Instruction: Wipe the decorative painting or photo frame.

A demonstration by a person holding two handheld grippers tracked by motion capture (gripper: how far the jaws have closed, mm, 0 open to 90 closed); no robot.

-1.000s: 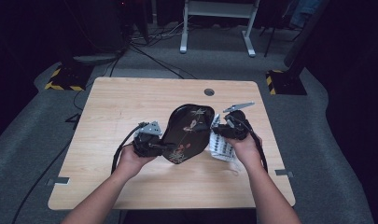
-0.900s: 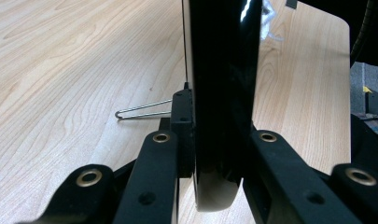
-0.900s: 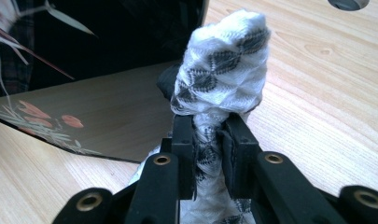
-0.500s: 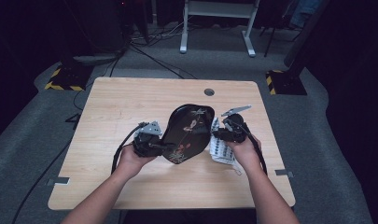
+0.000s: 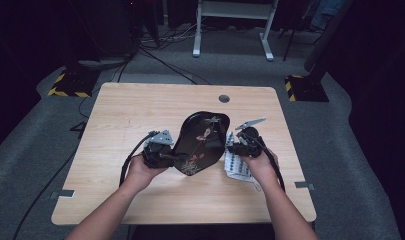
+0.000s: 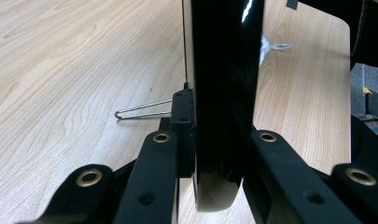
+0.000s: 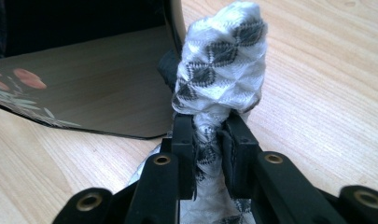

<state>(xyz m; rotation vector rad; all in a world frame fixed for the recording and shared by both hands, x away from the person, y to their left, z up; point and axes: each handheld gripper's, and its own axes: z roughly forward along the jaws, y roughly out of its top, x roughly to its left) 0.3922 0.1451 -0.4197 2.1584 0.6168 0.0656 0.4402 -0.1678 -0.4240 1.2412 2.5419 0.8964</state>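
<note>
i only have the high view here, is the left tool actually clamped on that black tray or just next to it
Observer: Clamped. In the left gripper view the left tool has a pad on each face of the glossy black lacquer tray with a flower pattern, gripping its edge.
Operator: is the tray flat on the table
Observer: No, it stands on edge above the light wooden table.
Operator: what's the right one holding
Observer: The right tool is shut on a bunched white cloth with a grey diamond pattern.
Operator: cloth on the tray yet
Observer: It is right beside the tray's rim; contact is unclear.
</note>
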